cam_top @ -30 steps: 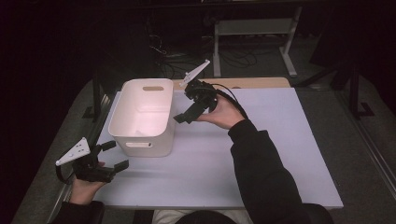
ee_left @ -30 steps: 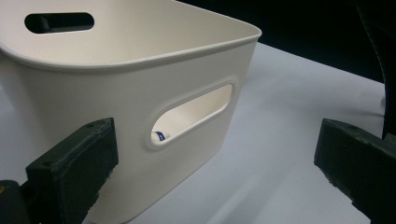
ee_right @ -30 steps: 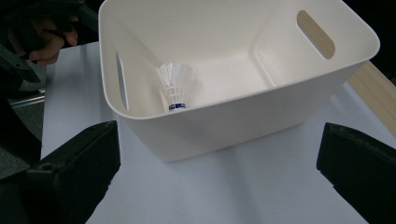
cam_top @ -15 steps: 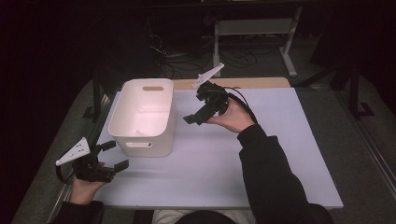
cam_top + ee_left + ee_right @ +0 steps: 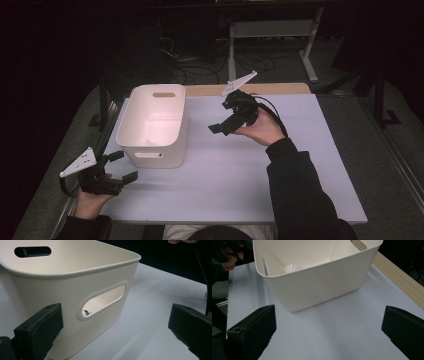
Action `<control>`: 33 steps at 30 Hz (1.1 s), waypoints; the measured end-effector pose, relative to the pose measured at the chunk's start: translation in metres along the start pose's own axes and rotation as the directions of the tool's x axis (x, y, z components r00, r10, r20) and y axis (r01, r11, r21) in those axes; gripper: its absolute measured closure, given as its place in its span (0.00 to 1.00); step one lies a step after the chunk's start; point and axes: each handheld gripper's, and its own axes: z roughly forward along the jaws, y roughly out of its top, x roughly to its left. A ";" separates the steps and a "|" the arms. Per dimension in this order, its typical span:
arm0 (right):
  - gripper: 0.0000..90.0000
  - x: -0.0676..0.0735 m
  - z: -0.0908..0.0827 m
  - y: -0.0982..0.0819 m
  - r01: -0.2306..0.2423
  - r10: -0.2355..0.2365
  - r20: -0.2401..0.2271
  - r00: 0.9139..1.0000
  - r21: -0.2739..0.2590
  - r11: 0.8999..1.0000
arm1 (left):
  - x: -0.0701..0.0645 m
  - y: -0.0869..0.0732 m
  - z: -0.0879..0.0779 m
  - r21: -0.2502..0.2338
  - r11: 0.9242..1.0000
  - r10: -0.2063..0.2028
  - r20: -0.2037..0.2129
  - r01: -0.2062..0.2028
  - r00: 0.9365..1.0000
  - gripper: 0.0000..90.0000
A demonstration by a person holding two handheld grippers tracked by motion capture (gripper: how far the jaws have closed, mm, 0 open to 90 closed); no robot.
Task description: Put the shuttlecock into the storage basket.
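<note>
The flat worktop wears a smooth pale lilac sheet with a bare wooden strip along its far edge. On it stands the cream-white rectangular plastic bin, glossy, with rounded corners, a rolled rim and oval handle slots in its end walls. Right of the bin the right claw hangs above the sheet, its blocky matte black jaws spread wide, empty. Near the bin's front left corner the left claw rests low, jaws likewise wide, gripping nothing. Inside the bin lies something small and white, too indistinct to name.
</note>
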 end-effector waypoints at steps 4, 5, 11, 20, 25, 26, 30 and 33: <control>0.00 -0.003 -0.005 -0.008 -0.017 0.017 0.006 1.000 -0.011 1.000 | 0.000 0.000 0.000 0.000 1.000 0.000 0.000 0.000 1.000 0.00; 0.00 -0.003 -0.005 -0.008 -0.017 0.017 0.006 1.000 -0.011 1.000 | 0.000 0.000 0.000 0.000 1.000 0.000 0.000 0.000 1.000 0.00; 0.00 -0.008 -0.014 -0.022 -0.037 0.037 0.019 0.999 -0.022 0.999 | 0.000 0.000 0.000 0.000 1.000 0.000 0.000 0.000 1.000 0.00; 0.00 -0.007 -0.024 -0.038 -0.039 0.040 0.035 0.999 -0.035 0.999 | 0.000 0.000 0.000 0.000 1.000 0.000 -0.002 0.000 1.000 0.00; 0.00 -0.007 -0.029 -0.046 -0.046 0.048 0.042 0.998 -0.040 0.998 | 0.000 0.000 0.000 0.000 1.000 0.000 -0.003 0.000 1.000 0.00; 0.00 -0.007 -0.030 -0.048 -0.047 0.048 0.042 0.998 -0.038 0.998 | 0.000 0.000 0.000 -0.001 1.000 -0.001 -0.003 0.001 1.000 0.00; 0.00 -0.006 -0.032 -0.054 -0.054 0.056 0.045 0.997 -0.045 0.998 | 0.000 0.000 0.000 0.000 1.000 -0.001 -0.004 0.001 1.000 0.00; 0.00 -0.006 -0.033 -0.060 -0.060 0.062 0.046 0.997 -0.046 0.997 | 0.000 0.000 0.000 0.000 1.000 -0.001 -0.004 0.001 1.000 0.00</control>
